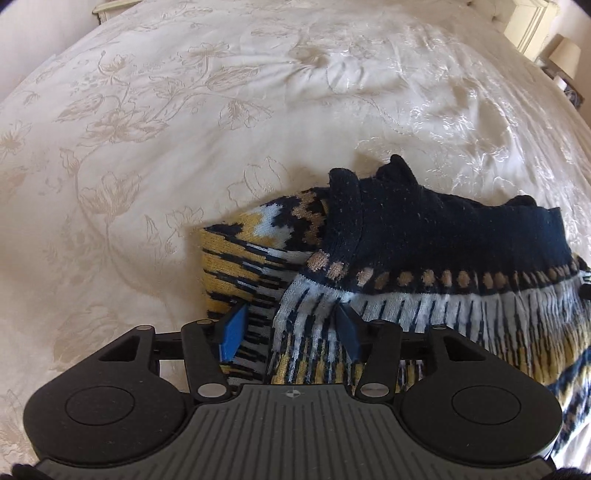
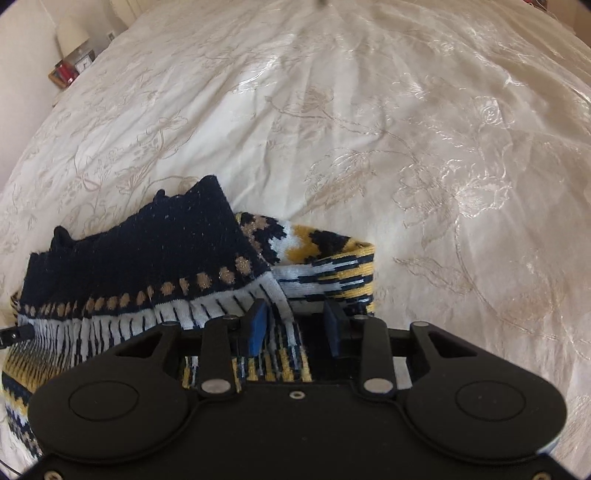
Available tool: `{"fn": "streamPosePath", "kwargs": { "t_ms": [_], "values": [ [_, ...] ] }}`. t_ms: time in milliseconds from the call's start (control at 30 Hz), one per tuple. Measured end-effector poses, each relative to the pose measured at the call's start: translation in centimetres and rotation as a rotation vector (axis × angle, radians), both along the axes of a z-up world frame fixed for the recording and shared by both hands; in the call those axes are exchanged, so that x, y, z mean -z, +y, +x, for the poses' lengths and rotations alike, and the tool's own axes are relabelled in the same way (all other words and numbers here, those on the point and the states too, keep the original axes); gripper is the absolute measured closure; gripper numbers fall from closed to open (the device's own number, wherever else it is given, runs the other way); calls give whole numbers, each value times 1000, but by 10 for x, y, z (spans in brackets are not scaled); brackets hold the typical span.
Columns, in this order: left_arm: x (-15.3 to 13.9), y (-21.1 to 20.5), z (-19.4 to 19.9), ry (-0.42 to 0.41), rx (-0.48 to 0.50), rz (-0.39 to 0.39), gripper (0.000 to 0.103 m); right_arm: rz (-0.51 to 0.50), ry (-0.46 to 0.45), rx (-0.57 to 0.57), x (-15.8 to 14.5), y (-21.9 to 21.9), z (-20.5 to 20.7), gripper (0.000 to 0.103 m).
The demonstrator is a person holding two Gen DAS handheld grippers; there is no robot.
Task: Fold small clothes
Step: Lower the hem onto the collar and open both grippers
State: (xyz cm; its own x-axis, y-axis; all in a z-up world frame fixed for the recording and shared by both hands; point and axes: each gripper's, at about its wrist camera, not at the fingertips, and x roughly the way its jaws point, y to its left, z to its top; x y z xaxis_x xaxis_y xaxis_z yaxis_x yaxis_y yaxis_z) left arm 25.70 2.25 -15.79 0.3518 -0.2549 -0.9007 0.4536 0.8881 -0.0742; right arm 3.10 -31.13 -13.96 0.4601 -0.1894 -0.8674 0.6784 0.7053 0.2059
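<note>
A knitted sweater [image 1: 424,240] in navy, white and yellow with a row of tan dots lies bunched on the cream floral bedspread [image 1: 166,129]. Its navy hem is folded over the patterned body. My left gripper [image 1: 291,332] points down at the sweater's left end, open, with a fold of white and navy knit lying loose between its blue pads [image 1: 234,332]. In the right wrist view the same sweater [image 2: 147,251] fills the lower left. My right gripper [image 2: 294,328] stands open over its right end, striped knit between the pads [image 2: 256,328] without being squeezed.
The bedspread [image 2: 406,147] stretches wide beyond the sweater on all sides. A bedside table with a lamp [image 1: 565,55] stands at the far right in the left wrist view. Another lamp [image 2: 74,29] and a red item [image 2: 64,72] sit far left in the right wrist view.
</note>
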Motion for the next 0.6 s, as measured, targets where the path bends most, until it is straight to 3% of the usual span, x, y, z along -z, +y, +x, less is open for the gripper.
{"fn": "streamPosePath", "kwargs": {
  "t_ms": [100, 200, 333, 600],
  "values": [
    [-8, 2, -10, 35, -10, 11, 52, -10, -26, 11, -9, 5, -12, 51],
    [-11, 6, -22, 96, -32, 5, 51, 20, -56, 25, -14, 11, -31, 38],
    [-17, 10, -44, 87, -18, 19, 42, 52, -49, 22, -13, 23, -47, 24],
    [-9, 17, -69, 163, -15, 75, 34, 96, -32, 50, -9, 42, -73, 14]
  ]
}}
